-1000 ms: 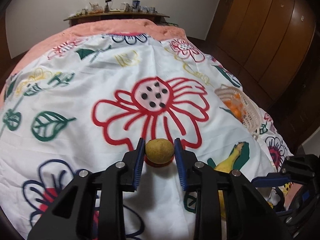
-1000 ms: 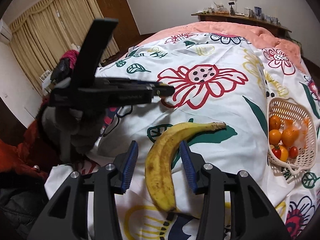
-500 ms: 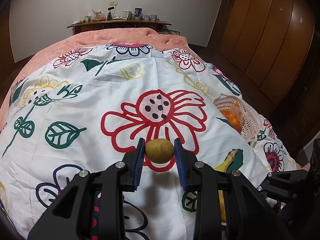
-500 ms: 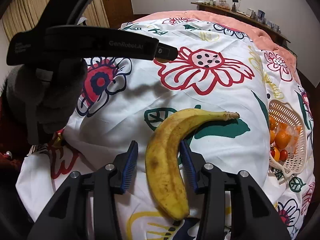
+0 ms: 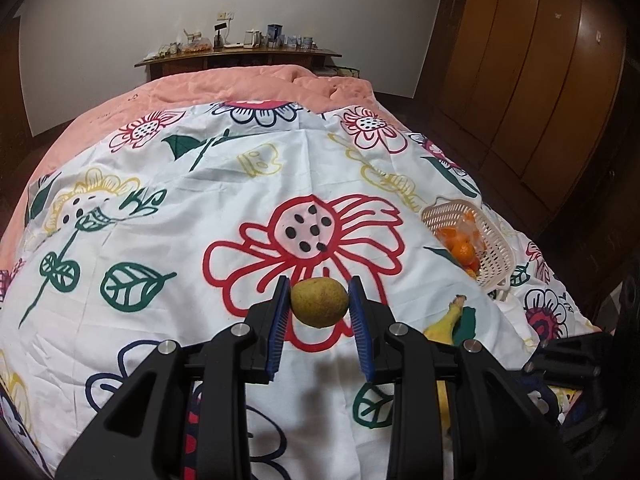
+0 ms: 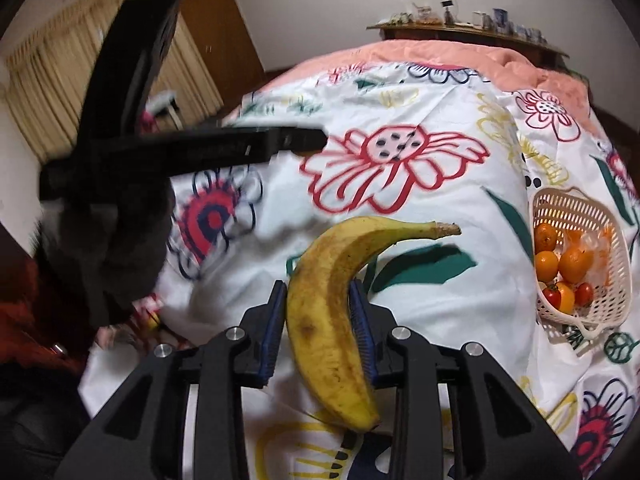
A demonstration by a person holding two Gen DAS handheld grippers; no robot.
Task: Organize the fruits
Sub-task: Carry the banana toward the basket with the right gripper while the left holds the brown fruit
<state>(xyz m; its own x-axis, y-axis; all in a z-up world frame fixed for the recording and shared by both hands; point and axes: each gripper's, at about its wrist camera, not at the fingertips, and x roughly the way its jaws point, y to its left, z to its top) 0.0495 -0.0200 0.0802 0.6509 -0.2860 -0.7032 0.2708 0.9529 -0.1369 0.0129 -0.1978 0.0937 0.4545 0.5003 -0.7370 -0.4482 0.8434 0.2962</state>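
**A:** Looks like the pickup step, two fruits at once. Left hand-held gripper (image 5: 319, 312) clenched on a small brownish-green fruit (image 5: 319, 302), pads pressing both sides, carried clear above the flowered bedsheet (image 5: 200, 216) with its shadow underneath. Right hand-held gripper (image 6: 319, 330) just been closing, now pinching the banana (image 6: 340, 312) across its thick middle. Can't tell for sure whether the banana is off the bed yet; probably barely lifted, if at all.

**B:** Agreed on the grabs. Basket (image 6: 612, 320) sitting off to the right on the bed, well apart from both fruits, already holding oranges and a couple of small red ones. So presumably next: carry both over and drop them in.

**A:** Yep. Tricky bit being the banana: long, gripped crosswise, stem end (image 6: 448, 229) sticking out toward the basket. Probably needs turning to line up with the basket's long side, or going in stem first. Not much free room in there either.

**B:** Round one easier. Just lower over the opening and let go gently, so no bouncing out.
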